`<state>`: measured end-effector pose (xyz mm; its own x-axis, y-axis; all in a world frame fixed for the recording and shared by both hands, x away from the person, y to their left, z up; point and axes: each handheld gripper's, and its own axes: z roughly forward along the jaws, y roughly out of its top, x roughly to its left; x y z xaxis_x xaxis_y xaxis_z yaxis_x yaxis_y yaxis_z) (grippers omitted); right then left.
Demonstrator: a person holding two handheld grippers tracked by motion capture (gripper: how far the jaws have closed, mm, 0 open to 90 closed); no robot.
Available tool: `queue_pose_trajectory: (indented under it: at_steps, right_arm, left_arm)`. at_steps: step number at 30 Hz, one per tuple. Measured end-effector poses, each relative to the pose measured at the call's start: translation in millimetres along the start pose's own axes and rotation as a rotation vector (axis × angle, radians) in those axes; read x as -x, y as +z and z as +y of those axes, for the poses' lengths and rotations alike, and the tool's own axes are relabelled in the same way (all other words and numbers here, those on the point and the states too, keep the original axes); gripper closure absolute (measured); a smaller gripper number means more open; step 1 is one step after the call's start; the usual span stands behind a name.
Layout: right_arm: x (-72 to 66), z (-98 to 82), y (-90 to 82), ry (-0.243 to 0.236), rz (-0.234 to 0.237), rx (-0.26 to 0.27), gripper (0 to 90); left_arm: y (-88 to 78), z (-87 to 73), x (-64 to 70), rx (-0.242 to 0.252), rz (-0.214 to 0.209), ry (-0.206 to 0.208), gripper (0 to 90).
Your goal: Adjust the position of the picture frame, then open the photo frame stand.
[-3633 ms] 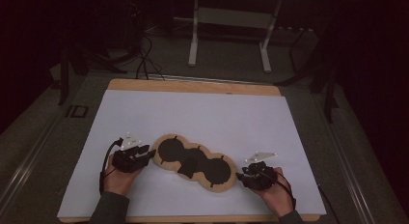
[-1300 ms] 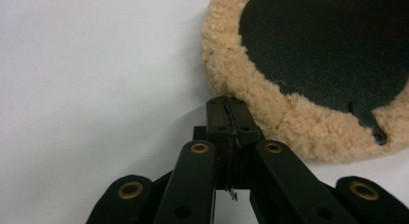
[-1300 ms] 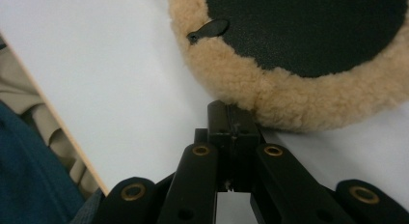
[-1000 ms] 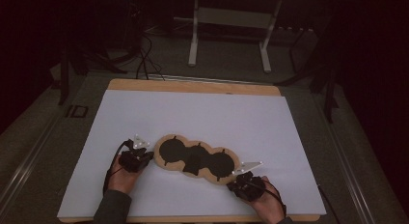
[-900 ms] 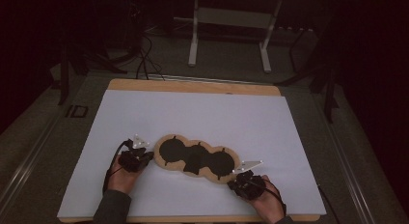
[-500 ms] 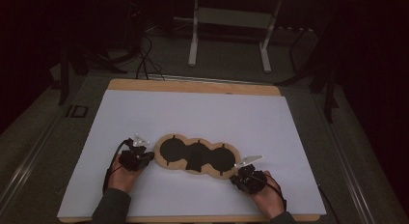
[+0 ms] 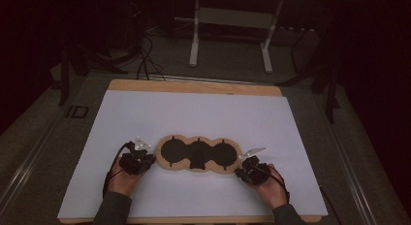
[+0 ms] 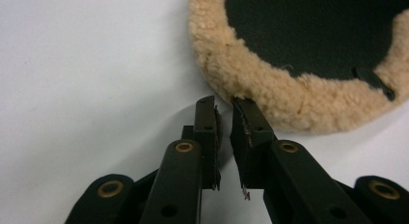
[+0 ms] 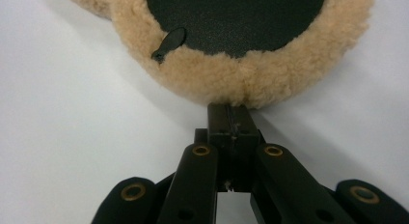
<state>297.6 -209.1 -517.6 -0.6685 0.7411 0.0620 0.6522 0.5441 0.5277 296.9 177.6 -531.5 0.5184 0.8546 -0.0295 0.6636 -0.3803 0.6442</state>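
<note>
Two claws at fleece pad (image 7: 199, 154): left claw (image 8: 223, 104) just parting, empty; right claw (image 9: 230, 108) pinching its rim.

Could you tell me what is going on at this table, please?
A person is working a fleece pad, tan-edged with three black rounds, on a white sheet with a gripper in each hand. The right gripper is shut, its tips at the fleece rim at that end; whether it pinches the edge I cannot tell. The left gripper has just been opening: its jaws stand slightly apart at the other end's rim, with nothing between them.
</note>
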Motion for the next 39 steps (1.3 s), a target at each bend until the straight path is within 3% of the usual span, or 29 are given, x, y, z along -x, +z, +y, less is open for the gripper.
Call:
queue_pose_trajectory:
  at_steps: [8,13,19,29,39]
  right_arm:
    - [6.3,1.4,3.1,0.026,-0.019,0.030,89.9]
    - [7.3,-0.5,3.8,0.017,-0.019,0.052,89.9]
    - [7.3,-1.8,3.7,0.015,-0.009,0.059,89.8]
    - [8.5,-5.0,2.4,0.023,0.017,0.073,84.8]
    - [14.3,-9.6,-5.3,0.040,0.033,0.103,79.2]
  left_arm:
    - [-1.5,-3.0,2.2,0.007,-0.015,-0.027,79.5]
    - [0.2,-1.4,4.5,0.011,-0.017,-0.008,85.2]
    - [2.9,1.6,3.0,0.014,-0.012,0.002,85.9]
    - [-1.0,0.3,-2.1,0.010,-0.011,-0.023,80.1]
    - [-9.4,0.6,-4.5,0.064,-0.002,-0.053,75.5]
